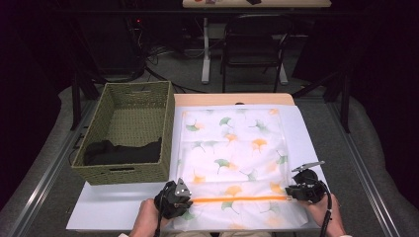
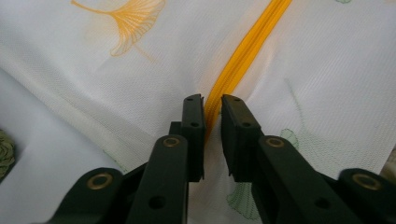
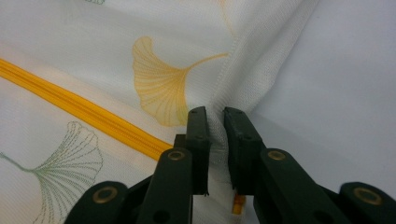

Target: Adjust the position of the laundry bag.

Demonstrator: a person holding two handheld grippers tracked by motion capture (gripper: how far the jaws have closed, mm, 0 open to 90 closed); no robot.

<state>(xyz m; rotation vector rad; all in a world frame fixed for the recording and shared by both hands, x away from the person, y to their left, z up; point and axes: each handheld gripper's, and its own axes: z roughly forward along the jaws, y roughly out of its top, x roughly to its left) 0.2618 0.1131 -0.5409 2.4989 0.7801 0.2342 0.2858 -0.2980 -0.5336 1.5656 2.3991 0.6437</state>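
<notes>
Both grippers pinch the mesh laundry bag (image 1: 232,153) near the tabletop's front edge: left gripper (image 2: 212,105) clamped on its orange zipper (image 2: 243,51), right gripper (image 3: 215,116) on its side seam.

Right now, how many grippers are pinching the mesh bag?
2. The left gripper pinches the mesh bag at the near-left end of its orange zipper; the right gripper pinches the bag's right edge beside the zipper's other end.

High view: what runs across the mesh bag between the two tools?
The orange zipper spans the bag from the left tool to the right tool.
</notes>
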